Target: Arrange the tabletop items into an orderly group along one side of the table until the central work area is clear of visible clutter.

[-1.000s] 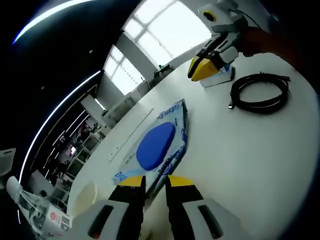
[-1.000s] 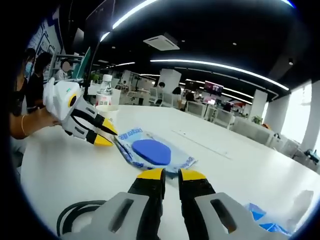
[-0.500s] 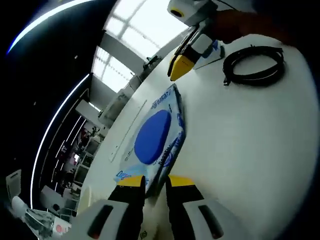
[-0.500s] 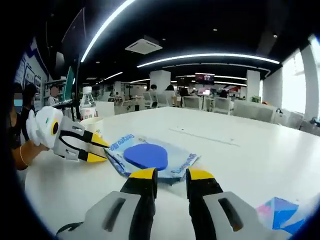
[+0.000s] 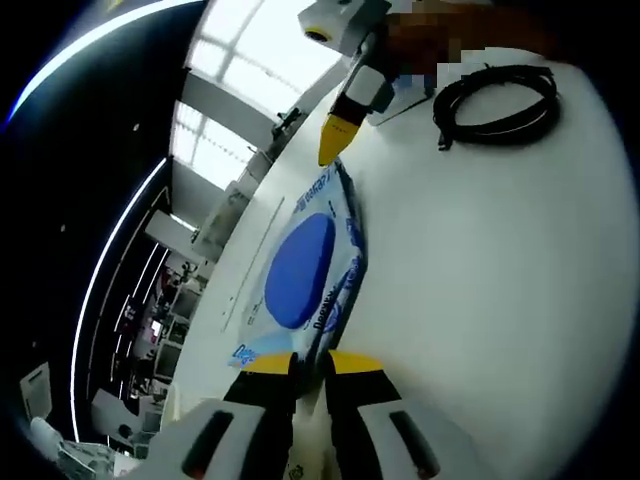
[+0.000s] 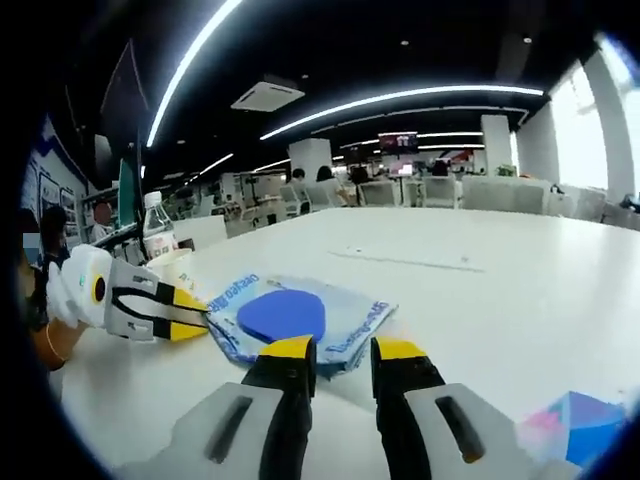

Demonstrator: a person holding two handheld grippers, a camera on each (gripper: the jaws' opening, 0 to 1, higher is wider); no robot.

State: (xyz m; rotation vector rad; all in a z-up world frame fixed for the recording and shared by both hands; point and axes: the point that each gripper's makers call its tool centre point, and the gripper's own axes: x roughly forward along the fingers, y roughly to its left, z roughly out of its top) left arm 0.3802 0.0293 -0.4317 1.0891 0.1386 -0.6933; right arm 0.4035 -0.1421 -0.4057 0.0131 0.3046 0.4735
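Note:
A flat packet [image 5: 305, 265] with a blue oval on it lies on the white table [image 5: 500, 300]. My left gripper [image 5: 310, 363] holds the packet's near corner between its narrow-set jaws; from the right gripper view its yellow tips [image 6: 190, 305] pinch the left corner of the packet [image 6: 285, 312]. My right gripper [image 6: 344, 350] stands open at the packet's opposite edge, which reaches in between its tips. That gripper's yellow tip [image 5: 333, 145] touches the packet's far end in the left gripper view.
A coiled black cable [image 5: 497, 100] lies beyond the packet, near the hand holding the right gripper. A water bottle [image 6: 153, 232] and a paper cup [image 6: 175, 268] stand behind the left gripper. A blue folded packet [image 6: 575, 420] lies at the lower right. Desks and people fill the room behind.
The right gripper's jaws have opened and come up to the packet's edge. The left jaws have drawn closer on the packet's corner. Both cameras shifted.

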